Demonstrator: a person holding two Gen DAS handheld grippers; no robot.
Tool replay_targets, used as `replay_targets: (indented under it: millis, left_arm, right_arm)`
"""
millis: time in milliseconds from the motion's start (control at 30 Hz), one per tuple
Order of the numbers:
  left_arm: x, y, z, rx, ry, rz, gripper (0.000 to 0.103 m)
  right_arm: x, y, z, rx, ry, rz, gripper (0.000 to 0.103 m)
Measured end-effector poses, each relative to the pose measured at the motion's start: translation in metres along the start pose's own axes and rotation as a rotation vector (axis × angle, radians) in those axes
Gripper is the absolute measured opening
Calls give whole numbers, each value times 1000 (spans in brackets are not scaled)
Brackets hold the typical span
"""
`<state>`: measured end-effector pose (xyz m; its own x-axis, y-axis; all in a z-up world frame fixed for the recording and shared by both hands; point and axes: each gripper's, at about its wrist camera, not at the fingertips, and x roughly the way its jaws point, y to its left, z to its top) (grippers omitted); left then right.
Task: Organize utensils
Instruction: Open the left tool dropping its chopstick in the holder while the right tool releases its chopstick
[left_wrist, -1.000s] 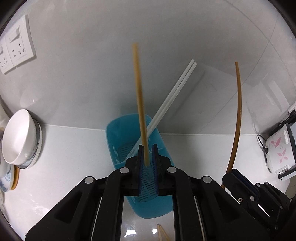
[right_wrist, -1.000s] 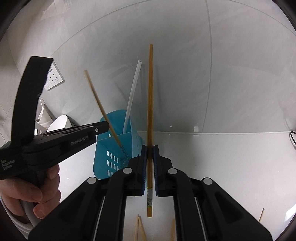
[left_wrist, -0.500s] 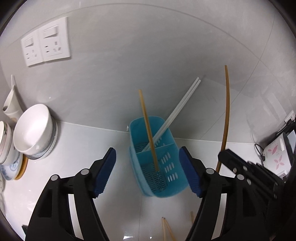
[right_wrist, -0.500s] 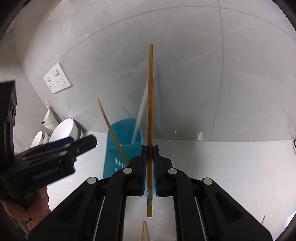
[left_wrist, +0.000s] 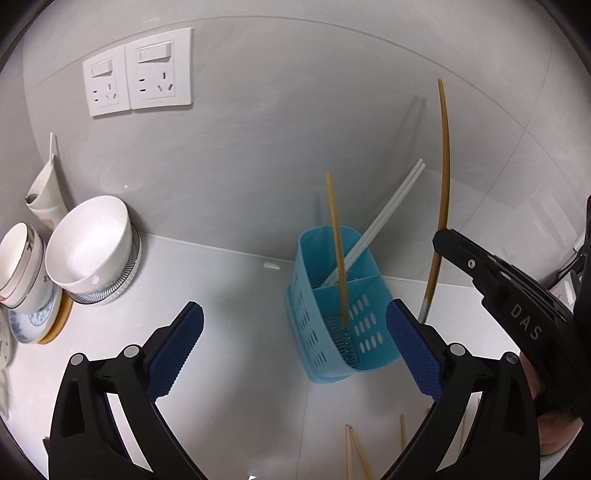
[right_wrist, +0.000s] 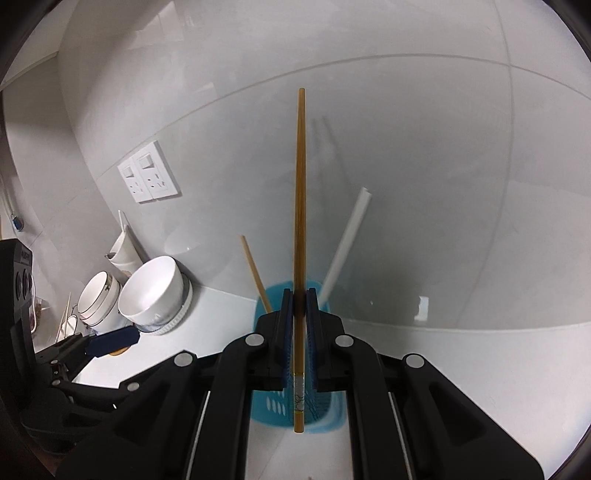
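Note:
A blue perforated utensil holder (left_wrist: 341, 306) stands on the white counter near the wall. It holds a pair of white chopsticks (left_wrist: 384, 218) in its back compartment and one brown chopstick (left_wrist: 336, 243) in its front compartment. My left gripper (left_wrist: 293, 345) is open and empty, in front of the holder. My right gripper (right_wrist: 298, 306) is shut on a second brown chopstick (right_wrist: 300, 229), held upright just above and in front of the holder (right_wrist: 273, 406). That chopstick shows in the left wrist view (left_wrist: 443, 166) to the right of the holder.
White bowls (left_wrist: 92, 247) and cups (left_wrist: 20, 266) are stacked at the left by the wall, under two wall sockets (left_wrist: 138, 83). Several loose wooden chopsticks (left_wrist: 354, 450) lie on the counter in front of the holder.
My left gripper let go of its brown chopstick into the holder, opened wide and pulled back. My right gripper carried its chopstick closer, over the holder.

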<state>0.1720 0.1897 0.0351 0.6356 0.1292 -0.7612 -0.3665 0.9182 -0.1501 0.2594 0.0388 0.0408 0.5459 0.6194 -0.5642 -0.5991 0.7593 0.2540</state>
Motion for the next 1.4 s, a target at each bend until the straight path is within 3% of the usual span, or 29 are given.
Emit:
replay_targets:
  millis: [400,833,1167,1267,1333,1400]
  left_arm:
    - [1,14,-8,-13,-2,29,97]
    - [10,20,-15,-11,22,45,97]
    - [11,23,-16,-6,24,72,97]
    - [9,24,-16,-7,22,76,97]
    - [7,24,-16,-9,21,73,97]
    - [6,23,-17,-7,22,73,97]
  right_arm:
    - [32,6,-15,-53,-59,26,6]
    - [65,12,-49,-130,20,-18,6]
    - [71,16,-55,-152,41,-31,9]
    - [64,15,-52,-157,34,-44,26]
    - [57,13,-50,-146,28,-47,43]
    - [50,10,-49,-133,40,-35,49]
